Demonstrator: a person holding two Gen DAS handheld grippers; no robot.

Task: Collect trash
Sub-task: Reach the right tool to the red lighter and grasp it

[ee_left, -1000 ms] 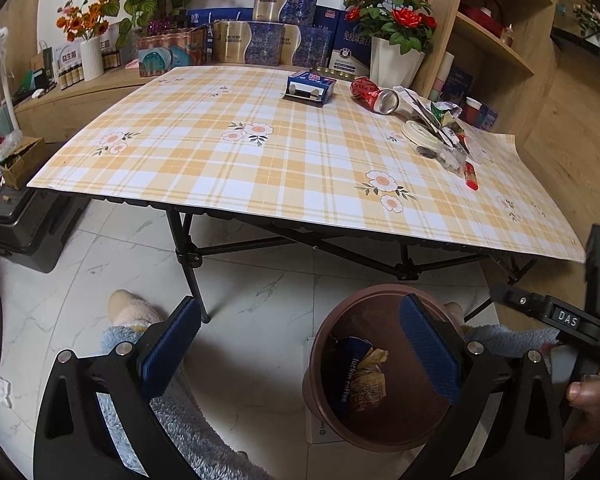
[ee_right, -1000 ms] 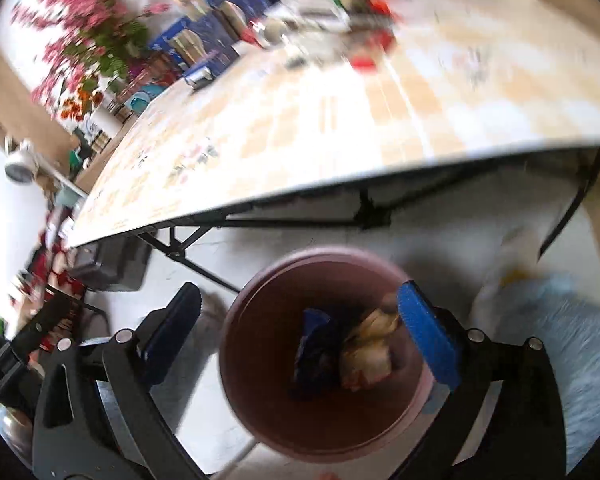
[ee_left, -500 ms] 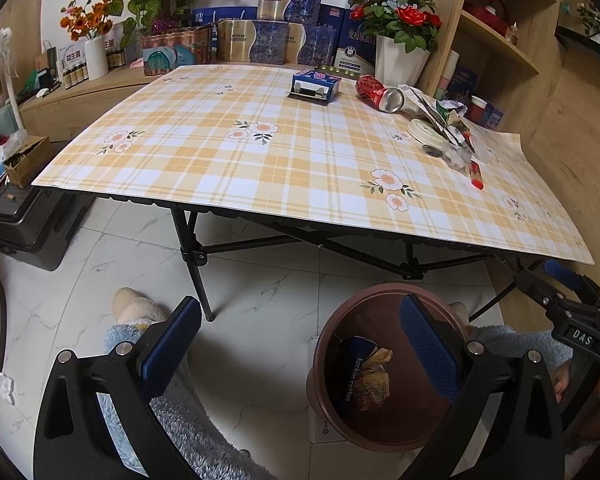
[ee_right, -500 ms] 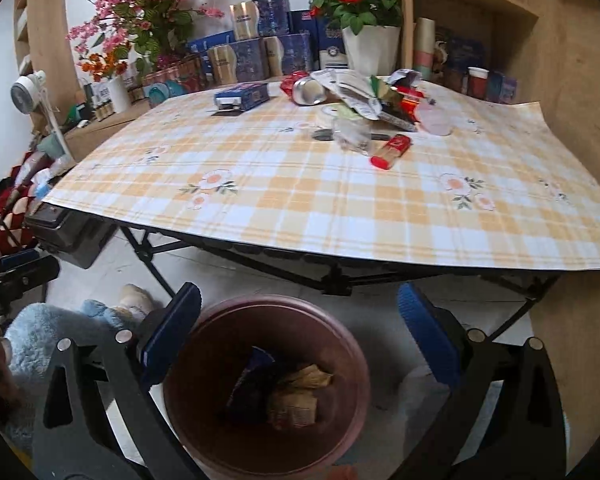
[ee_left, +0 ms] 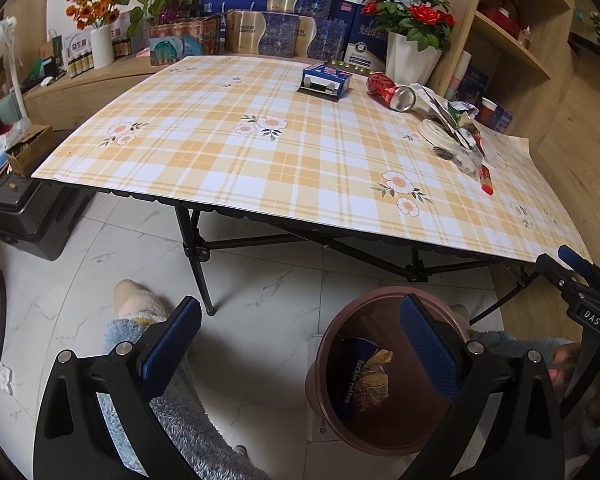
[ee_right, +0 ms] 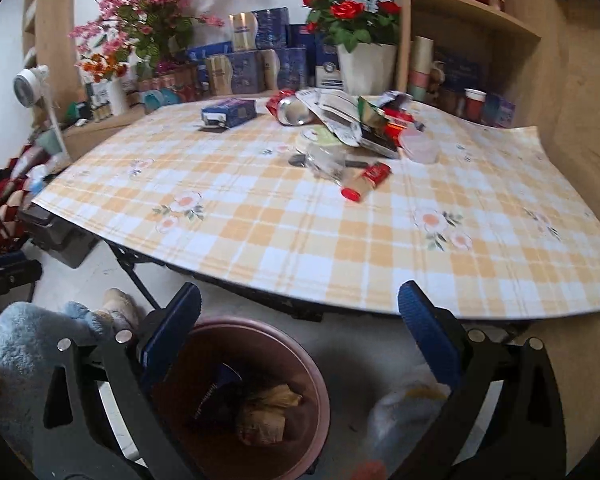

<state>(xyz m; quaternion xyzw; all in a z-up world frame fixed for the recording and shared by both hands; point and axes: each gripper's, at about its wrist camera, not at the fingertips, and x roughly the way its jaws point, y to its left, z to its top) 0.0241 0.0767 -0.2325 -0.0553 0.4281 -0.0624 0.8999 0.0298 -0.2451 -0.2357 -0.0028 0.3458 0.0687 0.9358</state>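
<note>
A brown trash bin [ee_left: 328, 364] stands on the floor in front of the table, with a blue coffee wrapper [ee_left: 354, 372] and crumpled packets inside; it also shows in the right wrist view [ee_right: 300, 364]. On the checked table [ee_right: 284, 240] lies a trash pile: a red can [ee_right: 288, 108], foil wrappers [ee_right: 340, 120], a clear cup [ee_right: 326, 160], a red stick packet [ee_right: 366, 182] and a blue box [ee_right: 230, 112]. My left gripper [ee_left: 300, 354] is open and empty above the floor beside the bin. My right gripper [ee_right: 300, 344] is open and empty, above the bin's far rim, below the table edge.
A white pot of red roses [ee_right: 366, 64], stacked blue boxes [ee_right: 260, 60] and wooden shelves [ee_right: 472, 16] stand behind the table. A black case [ee_left: 28, 216] sits on the floor at left. My slippered feet [ee_left: 134, 304] are by the black table legs [ee_left: 196, 256].
My right gripper has lifted and tilted up from over the bin toward the table, bringing the trash pile into view. The left gripper has barely moved.
</note>
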